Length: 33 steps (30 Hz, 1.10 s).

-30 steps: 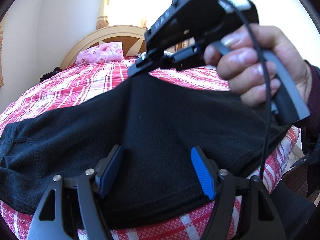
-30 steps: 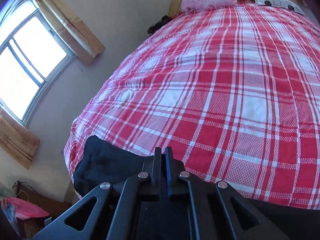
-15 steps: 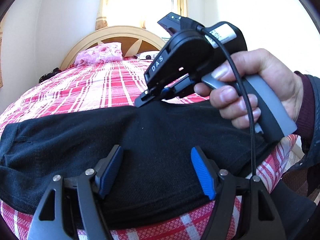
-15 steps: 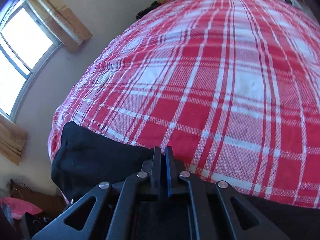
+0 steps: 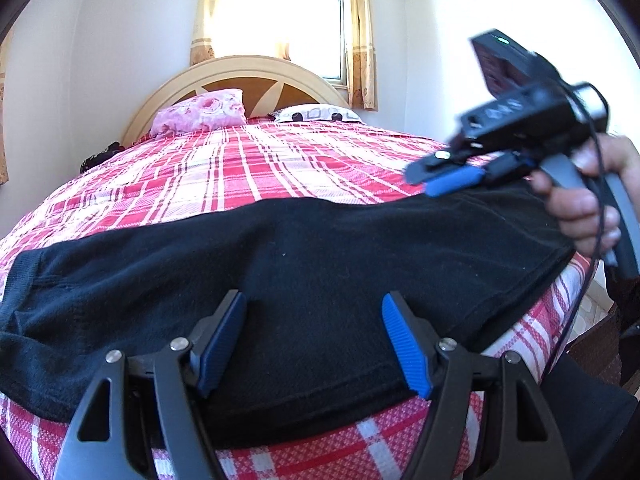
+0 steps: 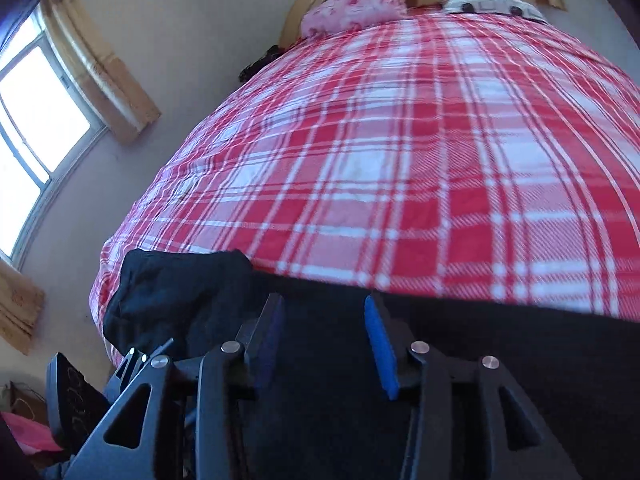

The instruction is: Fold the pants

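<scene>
The black pants lie flat across the near end of the bed, stretched left to right. My left gripper is open just above their near edge, holding nothing. My right gripper shows in the left wrist view at the right, over the far edge of the pants, with its blue pads apart. In the right wrist view the right gripper is open above the black pants, whose far end lies bunched near the bed's left edge.
The bed has a red and white plaid cover. A pink pillow and a white pillow lie by the wooden headboard. Walls and windows stand to the left and behind.
My right gripper has opened and let go of the pants' far edge, lowered it flat, and moved off to the right. The left gripper has stayed open and still.
</scene>
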Tool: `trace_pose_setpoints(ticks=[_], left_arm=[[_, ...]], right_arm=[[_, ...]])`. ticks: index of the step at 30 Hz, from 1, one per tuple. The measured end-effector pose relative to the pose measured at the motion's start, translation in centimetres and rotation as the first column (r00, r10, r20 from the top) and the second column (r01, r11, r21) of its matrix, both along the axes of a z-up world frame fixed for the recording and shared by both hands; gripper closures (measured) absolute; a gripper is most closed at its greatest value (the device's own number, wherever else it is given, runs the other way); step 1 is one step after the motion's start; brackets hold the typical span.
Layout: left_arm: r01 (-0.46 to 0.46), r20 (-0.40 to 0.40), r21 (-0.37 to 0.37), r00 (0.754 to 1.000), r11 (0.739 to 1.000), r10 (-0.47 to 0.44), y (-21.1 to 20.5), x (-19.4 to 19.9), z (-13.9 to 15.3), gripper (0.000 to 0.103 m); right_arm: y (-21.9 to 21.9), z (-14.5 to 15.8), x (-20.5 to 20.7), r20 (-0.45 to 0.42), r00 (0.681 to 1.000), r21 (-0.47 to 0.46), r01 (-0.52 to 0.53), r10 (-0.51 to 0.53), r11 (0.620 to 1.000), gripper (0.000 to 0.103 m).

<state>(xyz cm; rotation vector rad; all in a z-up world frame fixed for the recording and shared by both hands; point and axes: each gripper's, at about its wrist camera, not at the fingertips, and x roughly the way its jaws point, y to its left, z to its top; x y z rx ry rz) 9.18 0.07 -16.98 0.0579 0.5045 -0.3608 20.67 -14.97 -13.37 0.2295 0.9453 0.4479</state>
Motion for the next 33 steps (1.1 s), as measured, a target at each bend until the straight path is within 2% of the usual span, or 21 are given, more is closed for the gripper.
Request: trace_pose_setpoints(ticks=[2, 5, 7, 8, 9, 12, 13, 16, 17, 20, 25, 27, 29, 30, 33], left_arm=[[0.0, 0.005, -0.001, 1.0, 1.0, 0.0, 0.0, -0.1, 0.0, 0.03], [-0.008, -0.002, -0.001, 1.0, 1.0, 0.008, -0.2, -0.1, 0.4, 0.03], [0.006, -0.012, 0.007, 1.0, 1.0, -0.005, -0.7, -0.3, 1.0, 0.03], [0.021, -0.008, 0.009, 1.0, 1.0, -0.021, -1.0, -0.7, 1.5, 0.03], [0.037, -0.005, 0.012, 0.999, 0.999, -0.037, -1.5, -0.8, 1.8, 0.029], [0.089, -0.01, 0.035, 0.996, 0.995, -0.088, -3.3, -0.8, 2.4, 0.027], [0.095, -0.017, 0.038, 0.995, 0.995, -0.094, -3.7, -0.7, 2.4, 0.025], [0.116, -0.111, 0.09, 0.988, 0.989, -0.106, -5.4, 0.4, 0.8, 0.017], [0.112, -0.082, 0.095, 0.991, 0.989, -0.104, -5.5, 0.1, 0.8, 0.016], [0.106, -0.119, 0.102, 0.988, 0.989, -0.094, -5.5, 0.4, 1.3, 0.016], [0.098, -0.162, 0.065, 0.983, 0.993, -0.087, -6.3, 0.8, 3.2, 0.016], [0.11, -0.172, 0.061, 0.98, 0.992, -0.098, -7.2, 0.7, 3.7, 0.016], [0.126, -0.167, 0.062, 0.979, 0.99, -0.114, -8.0, 1.0, 4.1, 0.016], [0.125, -0.158, 0.075, 0.981, 0.989, -0.112, -8.4, 0.9, 4.4, 0.016], [0.096, -0.132, 0.074, 0.988, 0.993, -0.085, -9.2, 0.9, 4.6, 0.016]], right_arm=[[-1.2, -0.2, -0.8, 0.001, 1.0, 0.032, 0.001, -0.001, 0.999, 0.059], [-3.5, -2.0, -1.3, -0.013, 0.999, -0.005, 0.044, -0.044, 0.999, 0.056], [-5.2, -2.6, -1.4, -0.02, 0.999, 0.106, 0.027, -0.025, 0.994, 0.057], [-5.9, -2.2, -1.8, -0.017, 1.0, 0.133, 0.029, -0.027, 0.991, 0.055], [-6.2, -1.5, -2.3, -0.004, 0.999, 0.132, 0.032, -0.032, 0.991, 0.055], [-7.9, 0.5, -4.1, 0.085, 0.992, 0.01, 0.089, -0.09, 0.996, 0.05], [-8.8, 0.8, -4.5, 0.09, 0.989, -0.026, 0.117, -0.114, 0.993, 0.05], [-12.3, 0.0, -5.2, 0.04, 0.981, -0.068, 0.192, -0.189, 0.979, 0.049], [-13.5, -0.3, -5.4, 0.043, 0.984, -0.038, 0.176, -0.174, 0.984, 0.049], [-16.0, 0.3, -6.6, 0.041, 0.98, 0.032, 0.194, -0.195, 0.98, 0.049], [-23.3, 2.6, -10.5, 0.094, 0.916, 0.072, 0.385, -0.39, 0.92, 0.049], [-27.3, 3.2, -12.3, 0.111, 0.87, 0.066, 0.476, -0.481, 0.877, 0.049], [-31.6, 3.6, -14.2, 0.139, 0.808, 0.038, 0.573, -0.572, 0.819, 0.049], [-34.1, 3.5, -15.4, 0.15, 0.768, 0.029, 0.627, -0.623, 0.779, 0.049], [-39.1, 2.9, -17.6, 0.142, 0.715, 0.076, 0.682, -0.685, 0.728, 0.049]])
